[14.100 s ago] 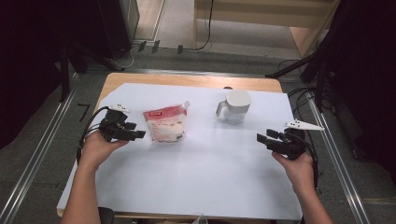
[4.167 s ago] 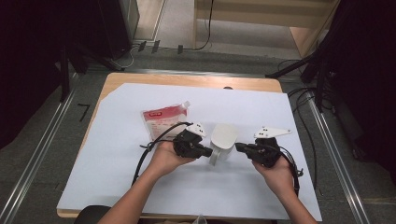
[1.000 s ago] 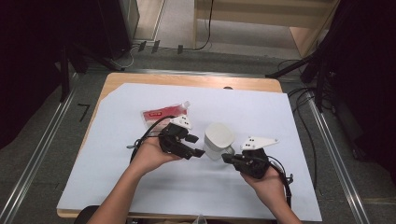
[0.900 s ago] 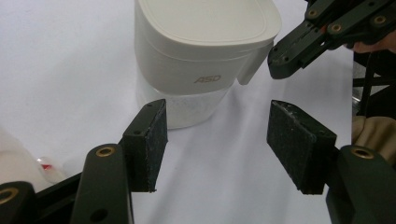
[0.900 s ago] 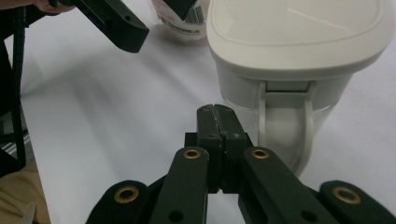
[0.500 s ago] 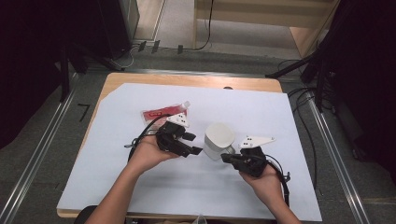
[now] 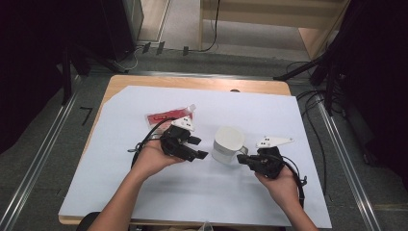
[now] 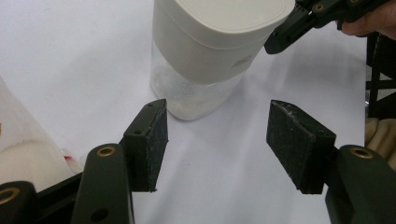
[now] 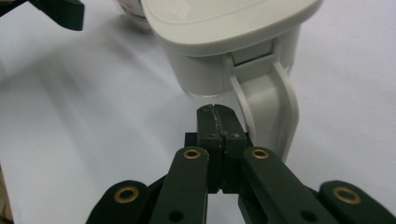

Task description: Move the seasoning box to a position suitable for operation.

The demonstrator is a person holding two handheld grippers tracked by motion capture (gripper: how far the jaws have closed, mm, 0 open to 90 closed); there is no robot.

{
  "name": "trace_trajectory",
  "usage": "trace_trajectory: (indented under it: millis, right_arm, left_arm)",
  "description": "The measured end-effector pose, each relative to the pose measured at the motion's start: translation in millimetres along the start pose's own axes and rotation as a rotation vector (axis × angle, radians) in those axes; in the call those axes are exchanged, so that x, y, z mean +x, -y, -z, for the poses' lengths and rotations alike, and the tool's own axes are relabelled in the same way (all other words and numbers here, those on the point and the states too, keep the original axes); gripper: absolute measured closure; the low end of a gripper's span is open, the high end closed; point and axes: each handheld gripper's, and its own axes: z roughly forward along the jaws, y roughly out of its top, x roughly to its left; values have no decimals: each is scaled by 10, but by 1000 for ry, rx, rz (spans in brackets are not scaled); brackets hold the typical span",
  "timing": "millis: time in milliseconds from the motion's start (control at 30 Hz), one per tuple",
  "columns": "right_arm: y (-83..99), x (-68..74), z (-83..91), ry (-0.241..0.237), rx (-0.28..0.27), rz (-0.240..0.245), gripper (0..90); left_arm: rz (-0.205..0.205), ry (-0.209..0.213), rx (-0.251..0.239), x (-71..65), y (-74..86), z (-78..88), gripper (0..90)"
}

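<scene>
Two hand-held grippers flank the jug (image 7: 228,144): left (image 7: 202,155) open, empty; right (image 9: 216,112) shut, empty beside handle (image 9: 273,109); steady body before lifting.

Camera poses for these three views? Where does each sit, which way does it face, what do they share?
High view: above the person's side, looking forward and down on the table; forearms, both hands, left gripper, right gripper.
Left gripper view: rides the left gripper, facing the jug between open fingers; right gripper tip beyond.
Right gripper view: rides the right gripper, shut, beside the handle.
Shared: the jug.
</scene>
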Motion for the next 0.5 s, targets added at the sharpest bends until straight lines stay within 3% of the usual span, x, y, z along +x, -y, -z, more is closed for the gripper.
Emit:
trace_trajectory:
  millis: [500]
  right_arm:
    - [-33, -252, 68, 55, -28, -42, 900]
  left_arm:
    - [-31, -2, -22, -36, -9, -31, 411]
